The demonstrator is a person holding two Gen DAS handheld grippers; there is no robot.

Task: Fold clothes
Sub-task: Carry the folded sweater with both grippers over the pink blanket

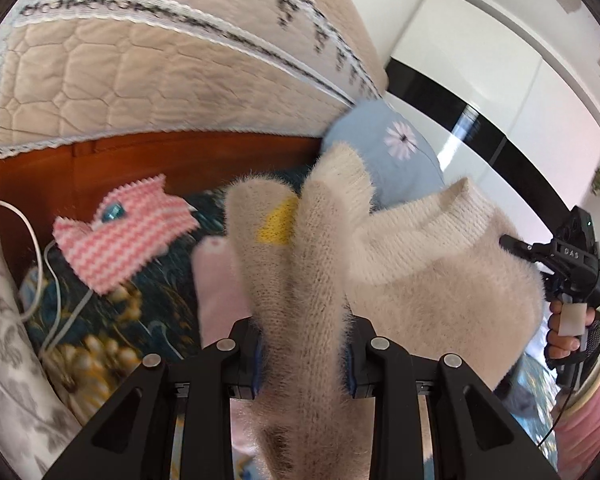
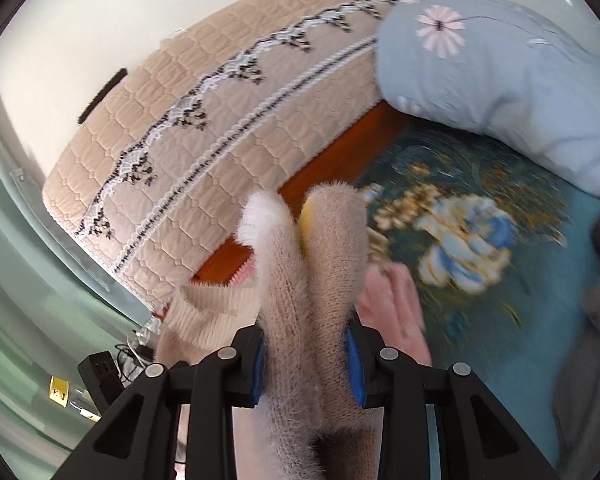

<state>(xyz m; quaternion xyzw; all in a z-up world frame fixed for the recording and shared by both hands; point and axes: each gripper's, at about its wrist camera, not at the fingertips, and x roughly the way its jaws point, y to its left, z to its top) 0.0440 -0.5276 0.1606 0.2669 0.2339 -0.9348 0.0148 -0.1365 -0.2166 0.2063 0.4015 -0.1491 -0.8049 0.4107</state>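
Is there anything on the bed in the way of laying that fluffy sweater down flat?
Possibly. Both grippers clamp the fuzzy beige sweater, held up over the floral bedspread. On the bed below lie a pink garment, a pink-striped knit piece and a white cable. The blue pillow sits farther back.

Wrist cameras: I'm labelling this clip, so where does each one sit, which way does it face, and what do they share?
Left wrist: sits on the left claw, looking along its fingers at the fuzzy cream sweater it pinches and the quilted headboard; the person's right hand holding the right claw shows at the right edge.
Right wrist: sits on the right claw, facing the same sweater, headboard and floral bedspread; no hand visible.
Shared: sweater, headboard, blue pillow.
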